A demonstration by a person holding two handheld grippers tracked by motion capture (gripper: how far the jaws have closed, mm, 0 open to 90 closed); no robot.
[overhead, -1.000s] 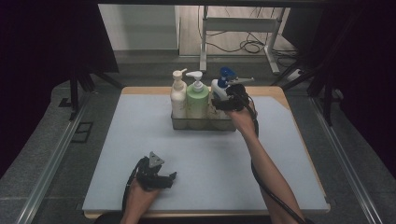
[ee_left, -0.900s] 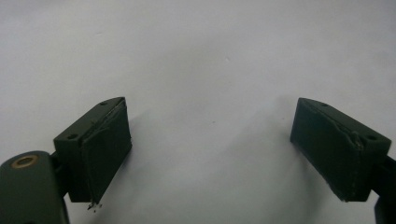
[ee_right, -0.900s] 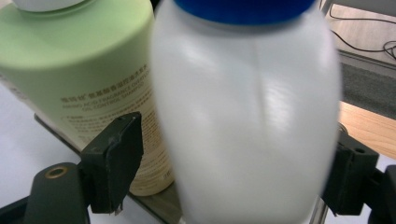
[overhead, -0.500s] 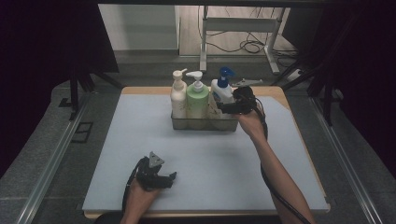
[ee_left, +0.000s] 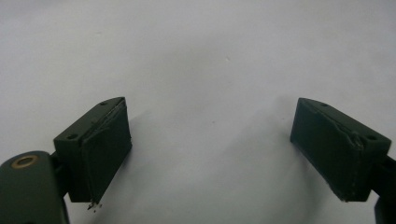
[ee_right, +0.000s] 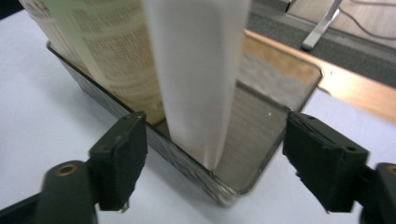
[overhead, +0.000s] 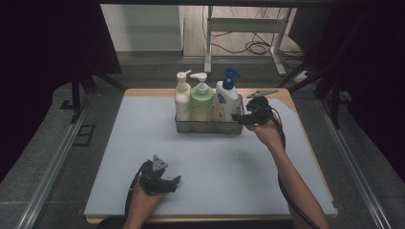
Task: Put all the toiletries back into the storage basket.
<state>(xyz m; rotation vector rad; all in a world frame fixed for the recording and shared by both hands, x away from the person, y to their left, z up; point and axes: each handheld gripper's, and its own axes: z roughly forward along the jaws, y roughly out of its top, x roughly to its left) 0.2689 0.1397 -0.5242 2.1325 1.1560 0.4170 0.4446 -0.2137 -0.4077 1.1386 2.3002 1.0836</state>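
White bottle with blue pump [overhead: 228,97] stands upright at the right end of the metal tray [overhead: 208,126], beside the green bottle [overhead: 202,101] and the cream bottle [overhead: 182,98]; all three sit in the tray at the far middle of the desk [overhead: 119,157]. Placement looks done. Right gripper [overhead: 241,118] sits just right of the tray; its jaws are apart, have just been closing a little, and grip nothing, with the tray corner [ee_right: 233,189] and bottle edge ahead of them. Left gripper [overhead: 167,183] rests near on the desk, jaws wide apart and empty. What remains is likely only withdrawal. Hidden: bottle bases behind the tray wall; labels too blurred to read.
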